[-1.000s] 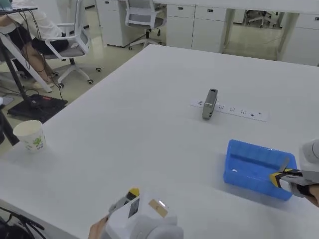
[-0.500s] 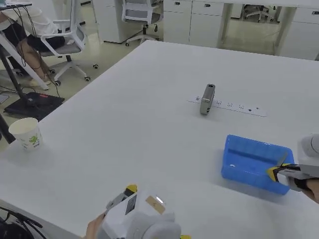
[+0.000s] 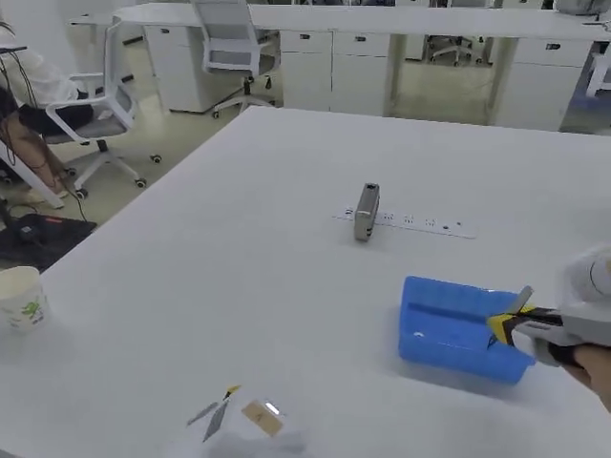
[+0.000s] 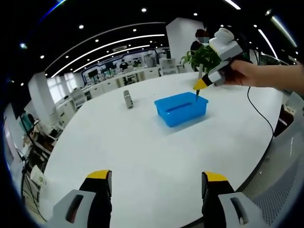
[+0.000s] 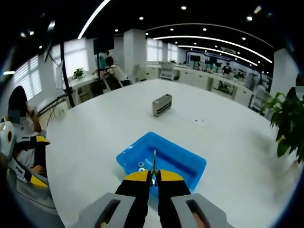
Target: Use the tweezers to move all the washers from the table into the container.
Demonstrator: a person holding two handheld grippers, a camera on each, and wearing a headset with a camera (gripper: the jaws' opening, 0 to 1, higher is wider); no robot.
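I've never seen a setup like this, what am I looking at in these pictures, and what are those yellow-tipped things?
No robot here: a person holds a two-jaw gripper, yellow-tipped, in each hand. The head view comes from a headset camera looking down at the white table; the round pictures come from a camera on each gripper. On the table sit a blue container, a small grey box by a power strip, and a paper cup. The right gripper is shut on tweezers pointing into the container, where washers lie. The left gripper is open, holding nothing.
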